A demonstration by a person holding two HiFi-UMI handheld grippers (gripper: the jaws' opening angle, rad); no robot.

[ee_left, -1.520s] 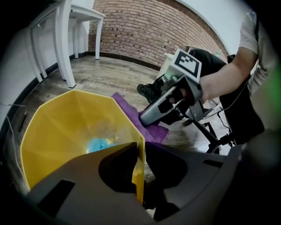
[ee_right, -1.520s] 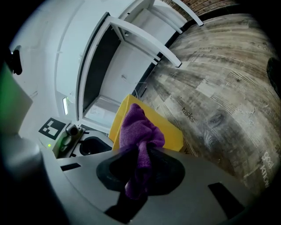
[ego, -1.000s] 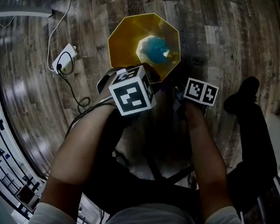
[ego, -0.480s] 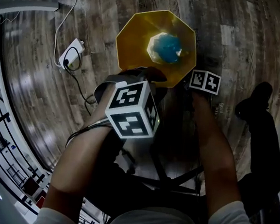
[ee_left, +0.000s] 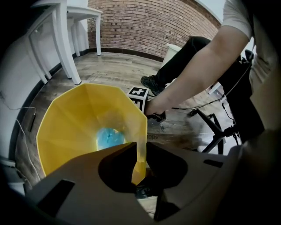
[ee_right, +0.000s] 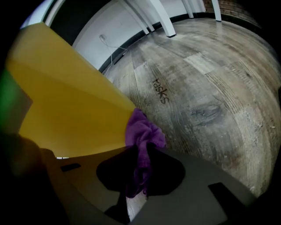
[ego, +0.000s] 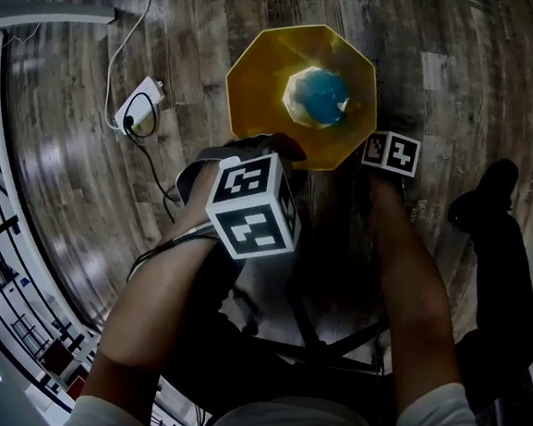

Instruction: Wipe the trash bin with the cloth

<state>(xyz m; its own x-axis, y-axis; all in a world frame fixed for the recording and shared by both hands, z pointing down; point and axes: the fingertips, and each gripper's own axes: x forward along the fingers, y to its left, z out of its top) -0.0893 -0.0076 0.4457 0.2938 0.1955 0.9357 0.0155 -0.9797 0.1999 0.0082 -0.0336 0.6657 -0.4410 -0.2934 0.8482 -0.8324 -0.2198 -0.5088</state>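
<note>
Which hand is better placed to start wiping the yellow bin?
Right. The right tongs hold the purple cloth beside the bin's outer wall; the left tongs clamp the rim, steadying it.

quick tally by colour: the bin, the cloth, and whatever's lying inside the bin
yellow: 1, the trash bin
purple: 1, the cloth
blue: 1, the blue object at the bin's bottom
total: 3
</note>
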